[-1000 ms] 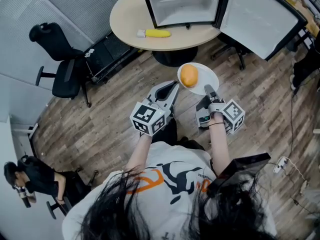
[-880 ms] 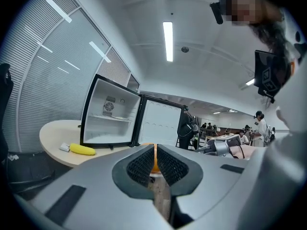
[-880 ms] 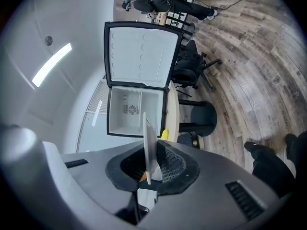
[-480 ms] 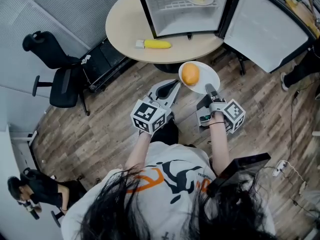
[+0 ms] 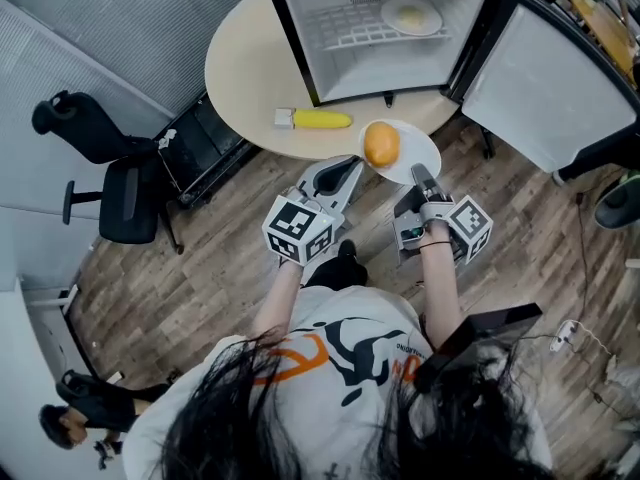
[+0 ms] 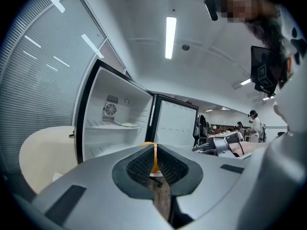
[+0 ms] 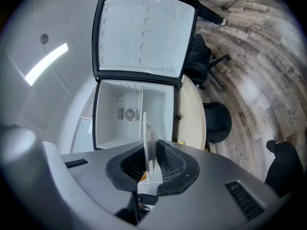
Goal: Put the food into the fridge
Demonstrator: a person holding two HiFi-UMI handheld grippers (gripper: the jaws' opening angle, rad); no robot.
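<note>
Orange, white and yellow over grey-brown wood

The round orange fruit (image 5: 381,144) showed against a white round plate (image 5: 424,160), and the yellow corn cob (image 5: 320,119) against a beige round table (image 5: 240,68). The black-framed small fridge (image 5: 380,73) was white inside. The grey left gripper (image 5: 350,166) and grey right gripper (image 5: 415,175) bore black-and-white square-patterned cubes above the streaked plank floor (image 5: 200,258).

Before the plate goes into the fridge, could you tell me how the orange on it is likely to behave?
The orange is round and sits loose on the shallow white plate, so it will probably roll if the plate tilts. The right claw grips only the near rim, so the fruit's weight may make the plate dip. Its peel looks firm, hardly fragile.
</note>
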